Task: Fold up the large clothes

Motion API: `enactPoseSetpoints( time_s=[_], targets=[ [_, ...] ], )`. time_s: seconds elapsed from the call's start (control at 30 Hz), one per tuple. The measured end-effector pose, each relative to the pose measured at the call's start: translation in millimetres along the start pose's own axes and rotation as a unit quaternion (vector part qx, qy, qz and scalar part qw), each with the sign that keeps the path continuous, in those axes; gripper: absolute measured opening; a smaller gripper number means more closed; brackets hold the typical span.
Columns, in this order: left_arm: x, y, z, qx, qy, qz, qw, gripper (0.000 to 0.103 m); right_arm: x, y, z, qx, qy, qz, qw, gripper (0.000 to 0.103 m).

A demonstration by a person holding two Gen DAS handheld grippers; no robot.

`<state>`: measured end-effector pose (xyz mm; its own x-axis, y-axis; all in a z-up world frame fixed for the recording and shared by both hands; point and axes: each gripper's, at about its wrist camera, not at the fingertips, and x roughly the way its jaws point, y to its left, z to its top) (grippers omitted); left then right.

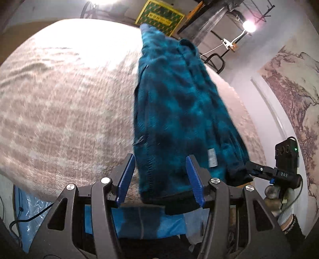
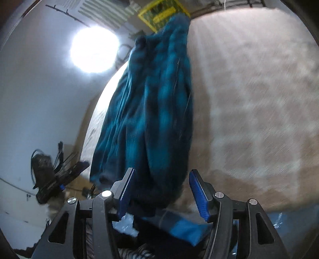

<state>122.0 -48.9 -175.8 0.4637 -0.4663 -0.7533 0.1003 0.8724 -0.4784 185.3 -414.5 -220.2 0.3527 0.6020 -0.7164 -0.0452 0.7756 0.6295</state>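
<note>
Lots of bare room on the wide beige tabletop (image 1: 59,103) to one side of the long blue garment (image 1: 179,111). Blocked down the middle by that soft heap. Tight on its other side: wall (image 1: 259,95) close by, other gripper (image 1: 259,169) right at the cloth's near corner. Box (image 1: 159,16) past the far edge.

No legible text anywhere.
</note>
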Motion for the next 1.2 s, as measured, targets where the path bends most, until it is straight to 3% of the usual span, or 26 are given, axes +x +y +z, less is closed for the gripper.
enactPoseSetpoints(
  time_s=[0.03, 0.07, 0.1, 0.23, 0.3, 0.4, 0.53, 0.63, 0.67, 0.7, 0.8, 0.97, 1.2],
  targets=[
    [5, 3, -1, -0.002, 0.006, 0.004, 1.0, 0.053, 6, 3, -3, -0.011, 0.009, 0.008, 1.0, 0.051],
    [8, 5, -2, -0.007, 0.013, 0.002, 0.9999, 0.053, 9, 7, -3, -0.019, 0.013, 0.016, 1.0, 0.029],
    [13, 6, -3, -0.012, 0.022, -0.003, 0.9997, 0.053, 8, 10, -2, -0.025, 0.013, 0.017, 0.999, 0.02],
    [11, 2, -4, -0.002, 0.013, 0.005, 0.9999, 0.053, -39, 26, -2, -0.047, -0.031, 0.01, 0.998, 0.013],
    [7, 1, -5, 0.003, 0.004, 0.007, 1.0, 0.053, -49, 25, -9, -0.049, -0.052, 0.009, 0.997, 0.012],
    [2, 0, -5, 0.013, -0.001, 0.016, 0.9998, 0.053, -4, 4, -26, -0.012, 0.008, -0.025, 1.0, 0.012],
    [-3, 1, -7, 0.019, -0.007, 0.019, 0.9996, 0.053, -5, 15, -29, -0.051, 0.002, -0.051, 0.997, 0.015],
    [0, 3, -8, 0.008, -0.004, 0.015, 0.9998, 0.053, -12, 29, -30, -0.078, 0.013, -0.064, 0.995, 0.024],
    [0, 2, -9, 0.007, -0.005, 0.019, 0.9998, 0.053, -13, 33, -30, -0.084, 0.015, -0.065, 0.994, 0.034],
    [-2, 1, -9, 0.01, -0.01, 0.023, 0.9996, 0.053, -14, 34, -30, -0.086, 0.014, -0.07, 0.994, 0.038],
    [-10, -9, -6, 0.026, -0.028, 0.026, 0.9989, 0.053, -26, 42, -34, -0.112, -0.019, -0.112, 0.987, 0.038],
    [-26, -47, 4, 0.073, -0.045, 0.005, 0.9964, 0.053, -49, 47, -19, -0.121, -0.069, -0.09, 0.986, 0.038],
    [-12, -111, 37, 0.133, -0.027, -0.039, 0.9899, 0.053, -64, 50, 40, -0.139, -0.102, -0.076, 0.982, 0.043]
  ],
)
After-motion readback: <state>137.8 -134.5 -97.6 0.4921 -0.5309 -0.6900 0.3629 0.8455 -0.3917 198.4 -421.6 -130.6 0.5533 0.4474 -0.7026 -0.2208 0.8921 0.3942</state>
